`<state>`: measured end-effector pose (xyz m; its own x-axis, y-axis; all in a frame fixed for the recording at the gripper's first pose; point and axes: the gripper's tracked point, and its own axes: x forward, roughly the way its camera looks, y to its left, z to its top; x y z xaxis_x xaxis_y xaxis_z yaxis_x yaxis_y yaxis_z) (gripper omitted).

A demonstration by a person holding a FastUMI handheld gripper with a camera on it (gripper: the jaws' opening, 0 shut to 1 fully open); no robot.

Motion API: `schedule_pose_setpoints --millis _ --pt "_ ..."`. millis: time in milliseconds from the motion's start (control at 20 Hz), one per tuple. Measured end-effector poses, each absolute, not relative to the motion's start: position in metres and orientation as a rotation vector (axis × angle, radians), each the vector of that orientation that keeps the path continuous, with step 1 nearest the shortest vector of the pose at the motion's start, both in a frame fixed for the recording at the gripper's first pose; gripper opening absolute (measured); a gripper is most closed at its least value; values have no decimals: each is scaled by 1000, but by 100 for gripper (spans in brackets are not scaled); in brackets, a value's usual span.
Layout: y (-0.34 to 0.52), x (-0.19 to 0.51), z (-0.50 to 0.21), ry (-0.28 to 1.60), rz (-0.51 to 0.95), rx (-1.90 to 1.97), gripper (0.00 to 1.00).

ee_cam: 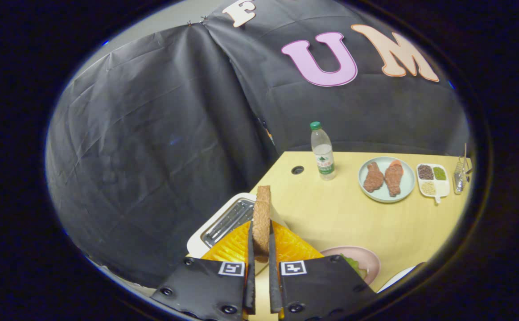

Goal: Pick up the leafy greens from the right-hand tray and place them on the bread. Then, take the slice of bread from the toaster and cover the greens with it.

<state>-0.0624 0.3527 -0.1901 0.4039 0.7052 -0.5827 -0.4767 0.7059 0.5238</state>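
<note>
Already the gripper (261, 249) has its fingers clamped on the bread slice (262, 220), held edge-on just above the white toaster (224, 218) at lower centre. It looks light, stiff and crumbly, so a gentle pinch on both flat faces near the lower edge suits it. To the lower right, greens (354, 264) lie on the pink plate (366, 258).

Fisheye cam on gripper (261, 256), high, facing fwd over table (339, 214) toward booth wall (161, 133).
</note>
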Motion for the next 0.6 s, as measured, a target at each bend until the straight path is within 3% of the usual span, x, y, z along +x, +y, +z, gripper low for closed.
schedule_pose_setpoints --millis 600 --pt "273 -96 -298 1067 500 408 16"
